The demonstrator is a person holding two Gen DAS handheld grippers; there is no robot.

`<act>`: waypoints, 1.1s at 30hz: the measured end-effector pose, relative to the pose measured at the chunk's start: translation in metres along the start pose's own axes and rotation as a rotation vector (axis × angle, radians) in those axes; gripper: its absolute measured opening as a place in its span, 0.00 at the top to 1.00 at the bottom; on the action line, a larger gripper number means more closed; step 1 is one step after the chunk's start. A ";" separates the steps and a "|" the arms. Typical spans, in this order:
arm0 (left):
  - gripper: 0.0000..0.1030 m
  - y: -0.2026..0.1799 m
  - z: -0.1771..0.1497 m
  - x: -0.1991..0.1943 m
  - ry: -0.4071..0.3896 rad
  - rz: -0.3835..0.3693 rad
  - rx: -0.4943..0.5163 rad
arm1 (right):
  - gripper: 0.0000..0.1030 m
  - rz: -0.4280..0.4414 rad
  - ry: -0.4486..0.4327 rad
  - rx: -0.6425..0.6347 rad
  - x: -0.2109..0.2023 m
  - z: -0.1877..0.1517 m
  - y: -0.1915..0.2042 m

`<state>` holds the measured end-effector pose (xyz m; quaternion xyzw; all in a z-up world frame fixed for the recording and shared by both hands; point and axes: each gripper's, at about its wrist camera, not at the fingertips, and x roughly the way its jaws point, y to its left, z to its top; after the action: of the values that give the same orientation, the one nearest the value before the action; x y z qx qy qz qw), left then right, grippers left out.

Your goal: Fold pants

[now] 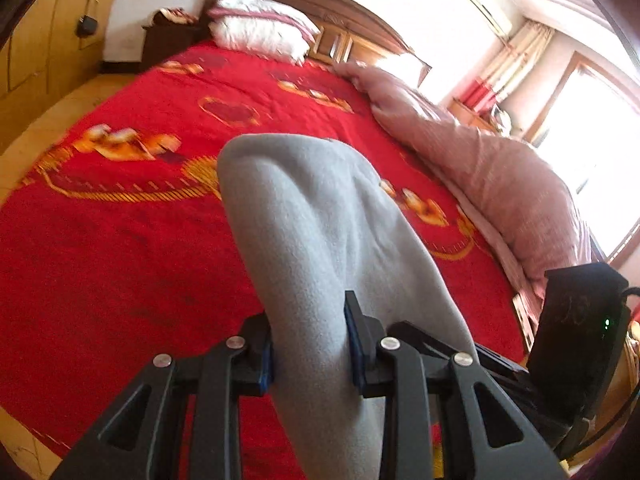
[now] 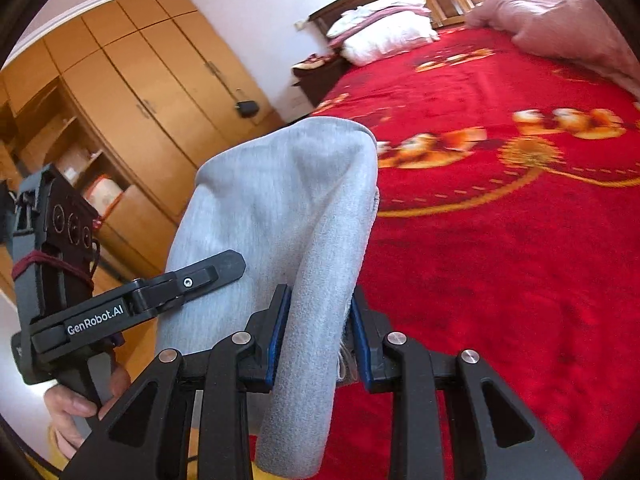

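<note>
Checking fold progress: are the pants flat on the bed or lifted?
Lifted: gray pants hang clamped in both tongs above the red bedspread.

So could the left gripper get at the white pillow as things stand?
Probably not: the left gripper is shut on the grey pants, and the pillow lies far across the red bed.

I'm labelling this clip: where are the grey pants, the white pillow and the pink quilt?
grey pants (image 1: 304, 216): left wrist view, middle of the raised cloth.
white pillow (image 1: 256, 28): left wrist view, its top face.
pink quilt (image 1: 500, 184): left wrist view, its bulging middle.

pants above bed, pillow behind
</note>
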<state>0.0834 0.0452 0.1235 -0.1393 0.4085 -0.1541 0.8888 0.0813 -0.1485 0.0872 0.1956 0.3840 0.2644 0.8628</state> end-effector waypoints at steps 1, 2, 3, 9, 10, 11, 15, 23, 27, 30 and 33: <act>0.71 0.009 0.005 -0.003 -0.014 0.003 0.000 | 0.71 0.021 0.010 0.016 0.013 0.004 0.004; 0.71 0.021 0.011 -0.006 -0.034 0.001 0.001 | 0.71 0.036 0.020 0.026 0.022 0.007 0.005; 0.71 0.028 0.017 -0.006 -0.040 0.005 0.001 | 0.71 0.051 0.028 0.038 0.032 0.011 0.007; 0.71 0.084 0.041 0.004 -0.057 0.037 0.012 | 0.71 0.034 0.055 0.006 0.091 0.023 0.026; 0.71 0.092 0.043 0.008 -0.054 0.038 0.011 | 0.71 0.029 0.062 0.004 0.100 0.024 0.026; 0.71 0.100 0.045 0.014 -0.048 0.040 0.011 | 0.71 0.022 0.069 0.004 0.108 0.026 0.027; 0.71 0.139 0.047 0.045 -0.003 0.017 -0.033 | 0.71 -0.019 0.115 0.001 0.135 0.028 0.020; 0.57 0.167 0.034 0.071 0.064 0.066 -0.094 | 0.70 -0.090 0.144 -0.089 0.134 0.020 0.017; 0.58 0.160 0.028 0.045 0.037 0.129 -0.104 | 0.70 -0.127 0.114 -0.121 0.112 0.017 0.021; 0.58 0.146 0.016 0.022 0.008 0.179 -0.073 | 0.70 -0.166 0.112 -0.156 0.103 0.009 0.022; 0.57 0.138 -0.001 0.018 0.017 0.233 -0.055 | 0.70 -0.194 0.126 -0.170 0.107 0.002 0.016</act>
<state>0.1157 0.1640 0.0590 -0.1140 0.4334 -0.0395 0.8931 0.1387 -0.0712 0.0374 0.0669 0.4305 0.2230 0.8720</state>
